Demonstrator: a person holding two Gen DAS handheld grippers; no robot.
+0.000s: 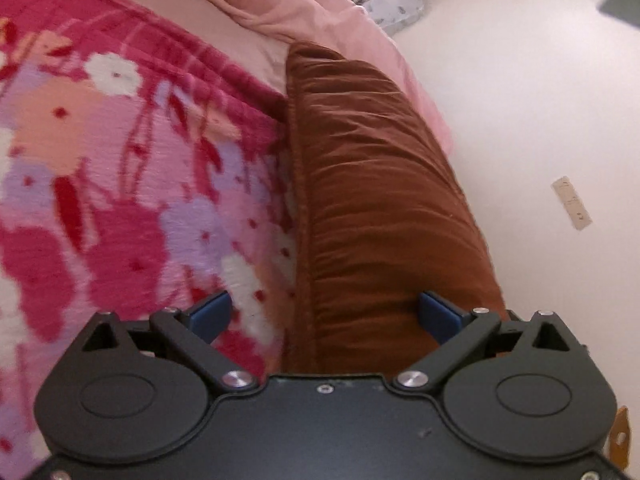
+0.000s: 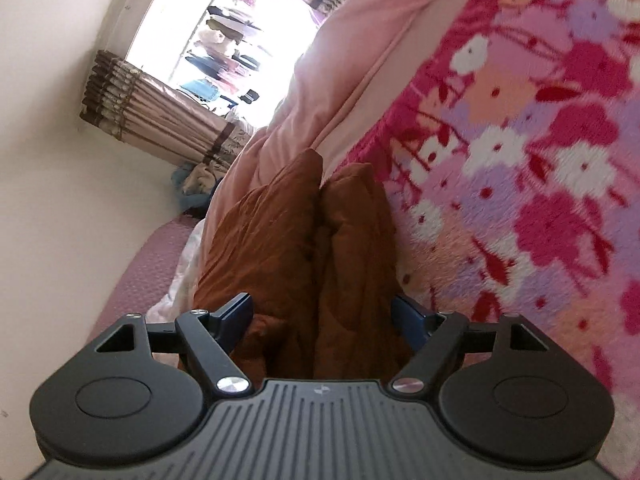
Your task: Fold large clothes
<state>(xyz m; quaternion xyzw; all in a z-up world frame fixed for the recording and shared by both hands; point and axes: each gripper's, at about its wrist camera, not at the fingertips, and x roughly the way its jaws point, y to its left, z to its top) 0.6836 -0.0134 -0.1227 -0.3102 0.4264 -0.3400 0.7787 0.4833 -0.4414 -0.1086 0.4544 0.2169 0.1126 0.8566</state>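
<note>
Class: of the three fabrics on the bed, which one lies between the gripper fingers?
The plain brown garment; the floral blanket and pink quilt lie beside or beyond it.

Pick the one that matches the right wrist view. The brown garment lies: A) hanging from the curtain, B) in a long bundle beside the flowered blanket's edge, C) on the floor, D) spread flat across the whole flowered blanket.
B: the brown garment runs as a long rumpled bundle along the edge of the flowered blanket, between it and the pink bedding.
</note>
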